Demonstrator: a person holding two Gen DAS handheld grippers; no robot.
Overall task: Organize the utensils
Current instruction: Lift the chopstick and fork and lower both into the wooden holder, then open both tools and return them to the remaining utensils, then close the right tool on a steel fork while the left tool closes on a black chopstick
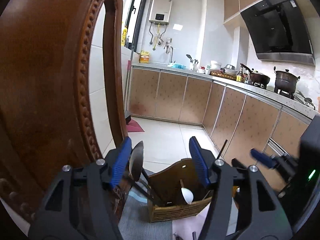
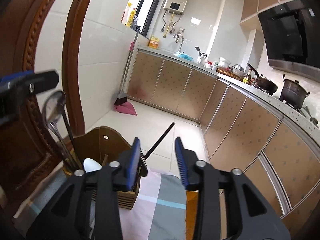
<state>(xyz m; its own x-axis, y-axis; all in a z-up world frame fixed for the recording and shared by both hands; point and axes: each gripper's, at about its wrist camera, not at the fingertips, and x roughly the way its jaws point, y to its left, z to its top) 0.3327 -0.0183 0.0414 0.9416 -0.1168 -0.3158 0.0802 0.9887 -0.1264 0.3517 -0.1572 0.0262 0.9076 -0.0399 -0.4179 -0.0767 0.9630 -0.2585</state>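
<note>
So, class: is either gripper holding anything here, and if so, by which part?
Nothing is held. The left gripper and right gripper are both open, above the holder where the spoons stand.

Between your left gripper's (image 1: 160, 160) blue ribbed pads sits a brown wooden utensil holder (image 1: 176, 204) with a white spoon (image 1: 187, 195) inside; a silver ladle (image 1: 137, 163) shines against the left pad. Under your black right gripper (image 2: 157, 160) lies a cloth (image 2: 160, 206) checked in pink, grey and pale blue. Ahead, tan cabinets (image 2: 176, 88) look faintly dotted, perhaps diamond-printed.
</note>
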